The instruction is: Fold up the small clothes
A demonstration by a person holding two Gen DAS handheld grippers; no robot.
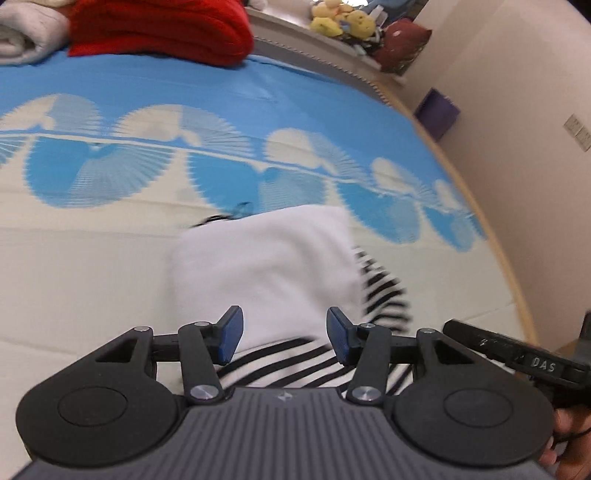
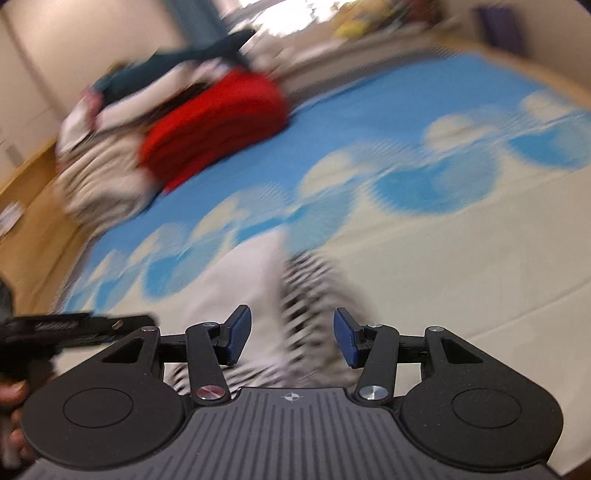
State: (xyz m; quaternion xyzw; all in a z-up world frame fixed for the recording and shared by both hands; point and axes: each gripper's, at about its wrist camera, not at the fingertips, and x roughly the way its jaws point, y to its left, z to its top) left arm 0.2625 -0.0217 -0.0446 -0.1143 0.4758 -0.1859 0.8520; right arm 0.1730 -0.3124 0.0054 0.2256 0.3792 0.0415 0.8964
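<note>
Lying partly folded on the blue-and-cream mat (image 1: 110, 258): a white garment (image 1: 266, 266) with black stripes. Hovering just above its near edge, left gripper (image 1: 284, 338) and right gripper (image 2: 291, 336), both gaping, holding nothing.

garment (image 1: 266, 258): on the mat (image 1: 92, 277), near edge
clothes pile (image 1: 159, 29): on the mat, behind the garment
toys (image 1: 343, 20): on the ledge (image 1: 295, 37) behind the mat

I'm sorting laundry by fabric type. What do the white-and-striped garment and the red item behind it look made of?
The white-and-striped garment looks like soft matte cotton knit: it drapes limply, with no sheen. The red item looks like a thick ribbed knit, maybe wool or acrylic, judging by its parallel ridges; the fibre is not certain.
</note>
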